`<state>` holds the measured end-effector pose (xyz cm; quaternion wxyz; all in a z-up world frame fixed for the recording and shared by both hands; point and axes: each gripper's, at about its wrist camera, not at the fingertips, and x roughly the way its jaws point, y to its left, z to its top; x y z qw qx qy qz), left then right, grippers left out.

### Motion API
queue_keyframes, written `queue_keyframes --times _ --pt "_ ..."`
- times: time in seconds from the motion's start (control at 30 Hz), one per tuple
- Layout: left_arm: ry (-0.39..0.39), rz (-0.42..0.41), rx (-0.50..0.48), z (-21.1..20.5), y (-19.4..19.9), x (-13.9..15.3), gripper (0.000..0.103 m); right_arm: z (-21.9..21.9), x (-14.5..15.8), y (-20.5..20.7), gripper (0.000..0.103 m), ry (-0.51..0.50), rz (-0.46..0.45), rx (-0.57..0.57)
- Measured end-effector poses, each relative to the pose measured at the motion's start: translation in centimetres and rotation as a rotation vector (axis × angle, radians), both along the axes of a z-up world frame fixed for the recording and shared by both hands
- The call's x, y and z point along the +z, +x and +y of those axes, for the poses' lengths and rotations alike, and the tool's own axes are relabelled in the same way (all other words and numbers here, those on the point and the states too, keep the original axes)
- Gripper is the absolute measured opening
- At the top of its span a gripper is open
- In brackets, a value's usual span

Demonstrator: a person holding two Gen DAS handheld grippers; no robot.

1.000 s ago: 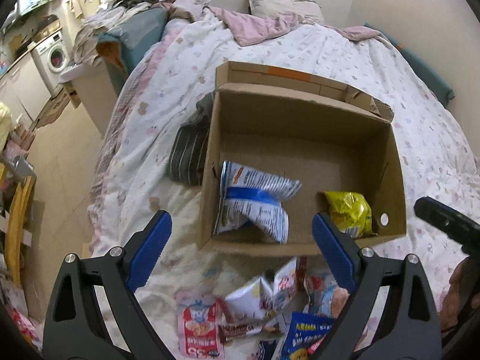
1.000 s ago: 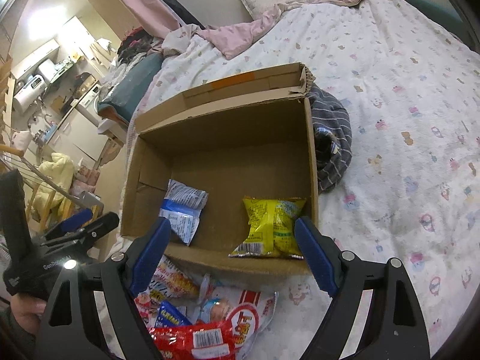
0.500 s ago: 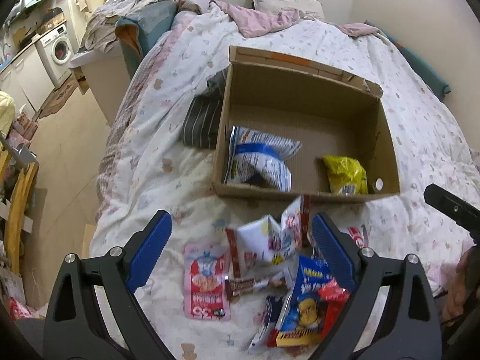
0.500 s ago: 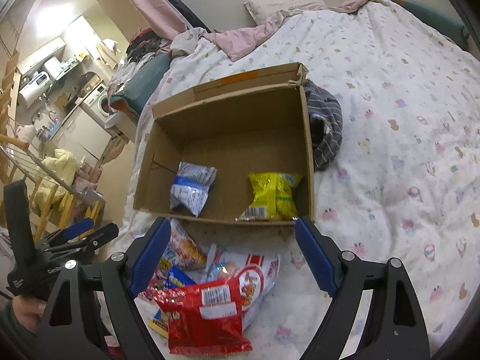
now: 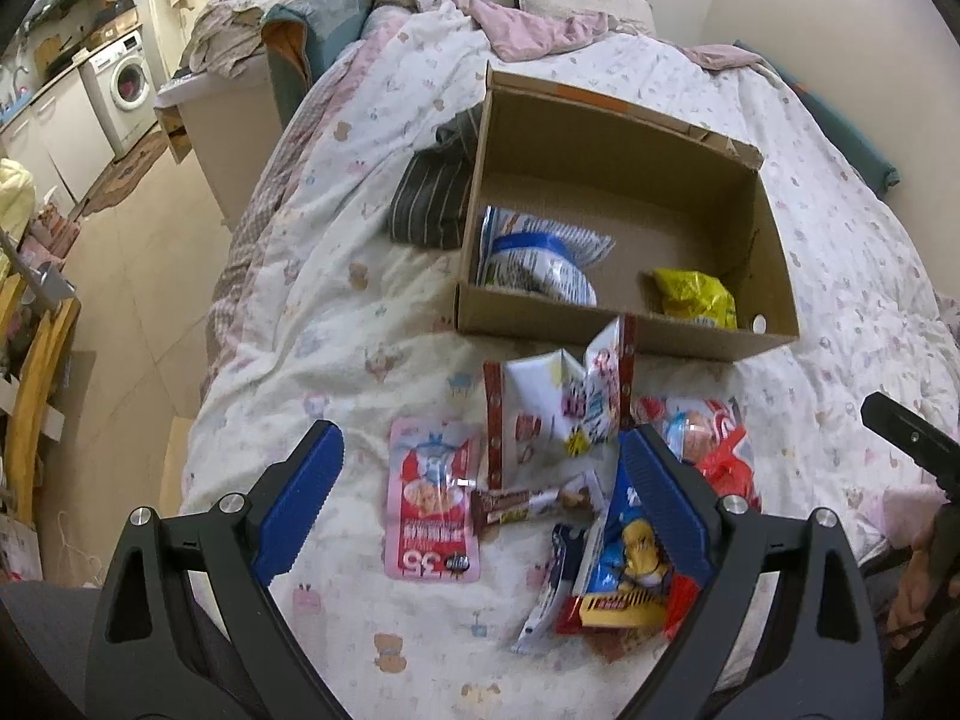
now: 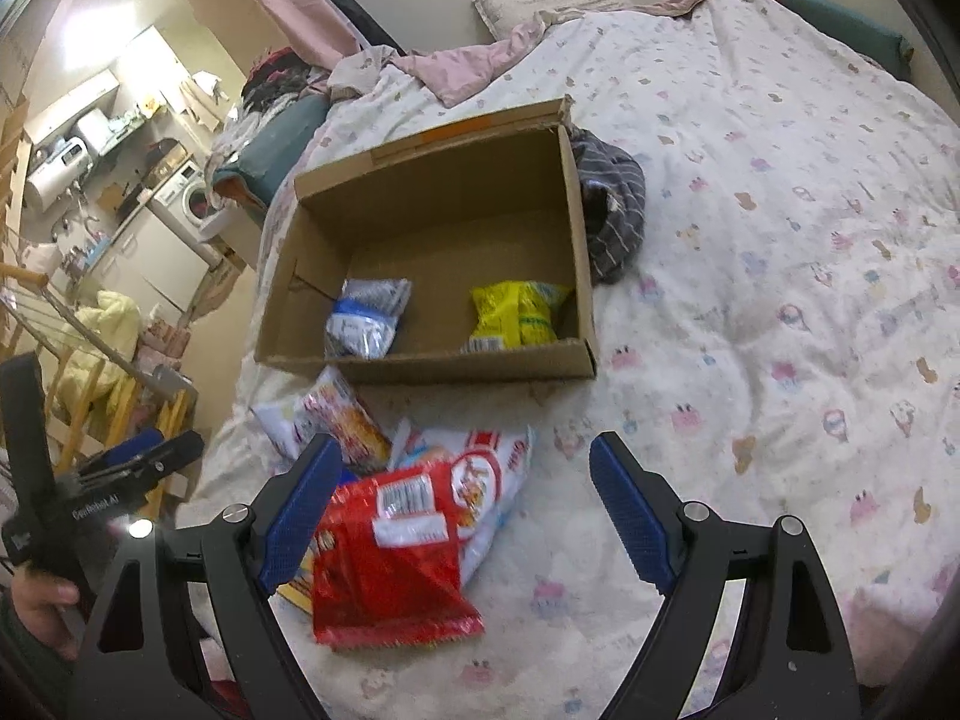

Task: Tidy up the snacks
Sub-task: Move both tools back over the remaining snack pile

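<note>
Patterned bedspread (image 5: 360, 312), kitchen corner beyond

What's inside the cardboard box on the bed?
The cardboard box holds a blue-and-white packet and a yellow packet. Its near wall hides their bottoms.

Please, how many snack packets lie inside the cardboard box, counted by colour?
Blue-and-white packet: 1
Yellow packet: 1
Total inside the cardboard box: 2
</note>
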<state>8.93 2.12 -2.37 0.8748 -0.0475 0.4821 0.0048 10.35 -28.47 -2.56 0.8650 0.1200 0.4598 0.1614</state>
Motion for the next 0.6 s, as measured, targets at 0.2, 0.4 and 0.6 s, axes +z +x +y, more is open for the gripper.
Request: queue_keyframes --times 0.2,0.4,0.6 --pt "0.0 0.001 0.011 0.5 -0.7 -0.4 0.093 -1.1 -0.6 -1.3 0.087 -0.004 0.009 -0.011" --pt "-0.034 -0.013 0.052 1.5 -0.7 -0.1 0.093 0.5 -2.6 -1.1 0.1 0.003 0.098 0.055" --pt "-0.055 0.0 0.068 1.9 -0.5 -0.3 0.093 4.5 -5.3 -1.0 0.102 0.07 0.241 0.19"
